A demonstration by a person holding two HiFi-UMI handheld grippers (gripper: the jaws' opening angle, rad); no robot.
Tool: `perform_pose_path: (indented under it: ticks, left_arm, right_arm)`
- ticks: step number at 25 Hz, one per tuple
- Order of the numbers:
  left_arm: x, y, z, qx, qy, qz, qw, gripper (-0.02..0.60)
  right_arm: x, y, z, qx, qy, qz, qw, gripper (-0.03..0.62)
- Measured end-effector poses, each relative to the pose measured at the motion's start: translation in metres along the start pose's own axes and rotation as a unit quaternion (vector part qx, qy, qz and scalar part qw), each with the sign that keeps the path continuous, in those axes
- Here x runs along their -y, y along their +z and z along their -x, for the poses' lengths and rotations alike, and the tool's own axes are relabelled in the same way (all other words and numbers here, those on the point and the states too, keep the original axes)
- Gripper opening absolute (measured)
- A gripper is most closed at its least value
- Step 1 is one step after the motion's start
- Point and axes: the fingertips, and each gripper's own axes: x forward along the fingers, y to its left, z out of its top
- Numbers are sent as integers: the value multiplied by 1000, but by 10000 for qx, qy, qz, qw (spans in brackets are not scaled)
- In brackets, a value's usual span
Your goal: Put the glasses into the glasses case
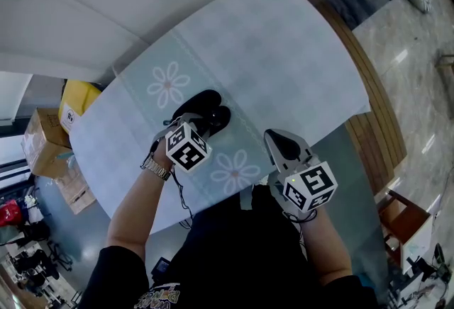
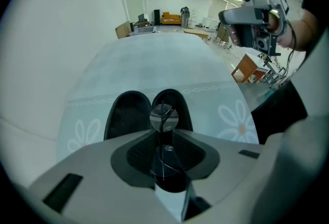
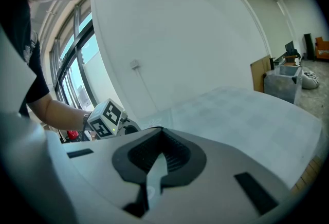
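Left gripper (image 1: 197,122) jaws clamp the glasses (image 2: 164,116); right gripper (image 1: 278,139) jaws together.

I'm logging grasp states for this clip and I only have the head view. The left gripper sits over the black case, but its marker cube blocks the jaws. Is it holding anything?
Observer: Yes. In the left gripper view, the left gripper is shut on the glasses, and one round lens sticks out past the jaws.
Operator: Is the case ready to receive them?
Observer: The glasses case lies open, showing two dark hollow halves side by side just beyond the lens.
Operator: And the right gripper? I can't judge its jaws from above.
Observer: In its own view, the right gripper has its jaws together with nothing between them.
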Motion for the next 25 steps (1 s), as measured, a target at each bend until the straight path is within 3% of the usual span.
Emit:
perform_pose_path:
  ticks: [7,14,18,25]
  left_arm:
    - [3,8,24,513,296,382,9975,115]
    - [18,22,62,1507,594,1042,9813,114]
    - [31,29,92,2165,814,1237,9650,112]
    - [69,40,147,3240,1054,1765,9234,67]
  right_arm:
    - [-10,6,9,73,145,194,9997,23]
    - [-23,15,22,112,346,481,9982,23]
    - [-37,16,30,143,487,683,9964,23]
    - [-59,19,49,190,745,986,9922,23]
